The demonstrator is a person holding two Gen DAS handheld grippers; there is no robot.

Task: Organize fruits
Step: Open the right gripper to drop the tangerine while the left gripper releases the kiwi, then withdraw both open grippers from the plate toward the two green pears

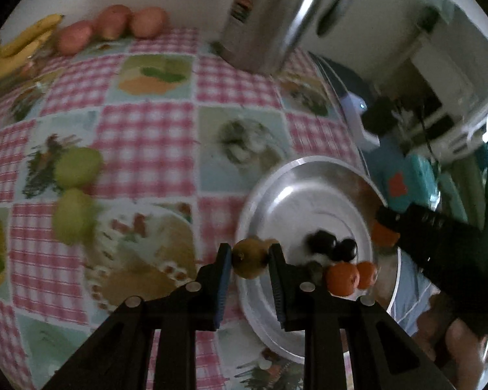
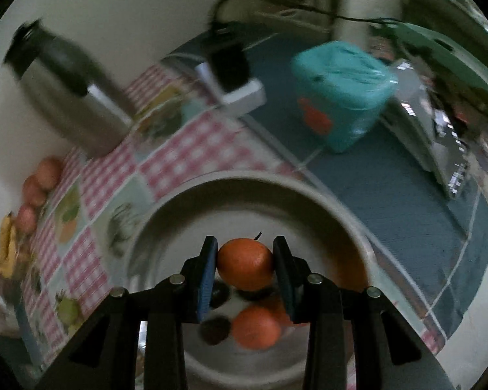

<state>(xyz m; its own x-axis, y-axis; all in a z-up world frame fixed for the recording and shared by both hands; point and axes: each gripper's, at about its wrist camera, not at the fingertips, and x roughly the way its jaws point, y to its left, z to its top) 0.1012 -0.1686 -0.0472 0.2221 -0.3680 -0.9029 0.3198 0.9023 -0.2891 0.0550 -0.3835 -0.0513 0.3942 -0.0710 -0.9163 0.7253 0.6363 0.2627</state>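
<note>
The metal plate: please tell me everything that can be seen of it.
The plate is round, shallow and silver, apparently metal, with a wide raised rim and a shiny, reflective middle. It lies flat on the checkered tablecloth, near the table's edge. In it lie two dark fruits and two oranges. Above it, the left gripper holds a brownish fruit, and the right gripper holds another orange; neither gripper visibly touches the plate.

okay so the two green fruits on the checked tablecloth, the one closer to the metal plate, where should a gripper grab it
Grip the nearer round green fruit across its widest middle, coming down from above. It lies loose on the checked tablecloth, apart from the other green fruit, so both flanks look free; the blur hides any stem.
</note>
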